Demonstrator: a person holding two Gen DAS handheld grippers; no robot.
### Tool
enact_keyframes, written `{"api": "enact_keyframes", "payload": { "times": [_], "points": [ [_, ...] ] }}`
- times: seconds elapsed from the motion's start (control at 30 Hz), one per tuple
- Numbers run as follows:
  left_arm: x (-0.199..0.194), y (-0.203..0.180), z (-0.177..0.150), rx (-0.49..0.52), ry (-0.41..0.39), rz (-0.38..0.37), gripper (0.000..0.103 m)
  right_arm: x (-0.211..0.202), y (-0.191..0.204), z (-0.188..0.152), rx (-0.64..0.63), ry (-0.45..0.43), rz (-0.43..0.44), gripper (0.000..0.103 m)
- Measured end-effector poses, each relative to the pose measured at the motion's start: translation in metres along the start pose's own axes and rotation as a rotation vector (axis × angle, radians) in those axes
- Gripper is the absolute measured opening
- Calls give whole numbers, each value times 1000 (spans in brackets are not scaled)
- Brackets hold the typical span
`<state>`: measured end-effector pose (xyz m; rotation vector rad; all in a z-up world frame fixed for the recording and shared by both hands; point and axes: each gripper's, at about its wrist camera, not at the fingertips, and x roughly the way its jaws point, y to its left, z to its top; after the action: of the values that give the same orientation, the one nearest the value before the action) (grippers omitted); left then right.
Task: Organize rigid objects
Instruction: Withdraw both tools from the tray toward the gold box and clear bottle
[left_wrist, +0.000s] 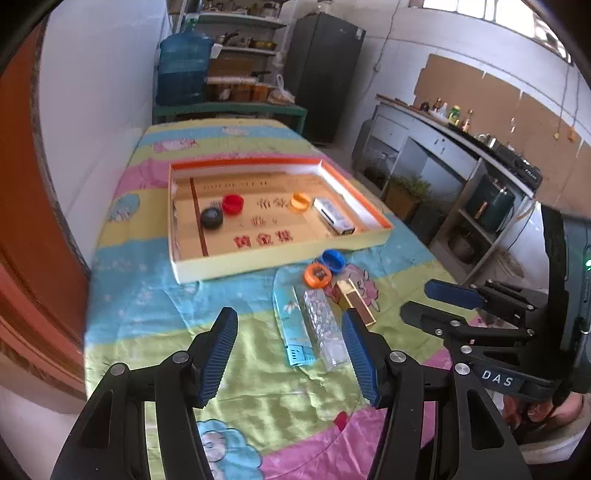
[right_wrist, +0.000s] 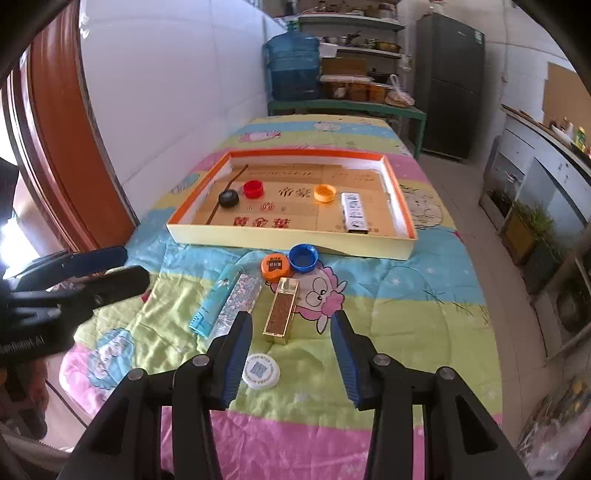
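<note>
In the middle of both views lies a bright cartoon cloth (right_wrist: 388, 314) over a table, with a white wall left, a dark fridge (right_wrist: 450, 85) and shelves behind. The flat tray (right_wrist: 288, 238) holds a black cap (right_wrist: 228, 198), a red cap (right_wrist: 253, 189), an orange cap (right_wrist: 325, 192) and a white box (right_wrist: 354, 212). Below it lie a blue cap (right_wrist: 303, 257), a gold box (right_wrist: 281, 311), a blue box (right_wrist: 212, 301), perhaps a shiny one. The left gripper (left_wrist: 290, 354) and right gripper (right_wrist: 291, 358) are both open, holding nothing.

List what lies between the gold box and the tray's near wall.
Two caps, touching, in the right wrist view: an orange cap and a blue cap, between the gold box and the tray.
</note>
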<state>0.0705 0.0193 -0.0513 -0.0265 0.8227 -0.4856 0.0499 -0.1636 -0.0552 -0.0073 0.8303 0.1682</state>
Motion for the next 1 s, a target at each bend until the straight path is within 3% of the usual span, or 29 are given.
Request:
{"api": "enact_keyframes", "payload": {
  "times": [0.3,0.6,1.0],
  "points": [
    [45,-1,-8,-1,41,100,60,38,-11,-4,41,60,49,44],
    [76,-4,-10,15,89,169,60,50,-17,-5,46,70,45,44],
    [89,-7,-12,-3,89,173,59,58,-9,1,46,70,36,44]
  ]
}}
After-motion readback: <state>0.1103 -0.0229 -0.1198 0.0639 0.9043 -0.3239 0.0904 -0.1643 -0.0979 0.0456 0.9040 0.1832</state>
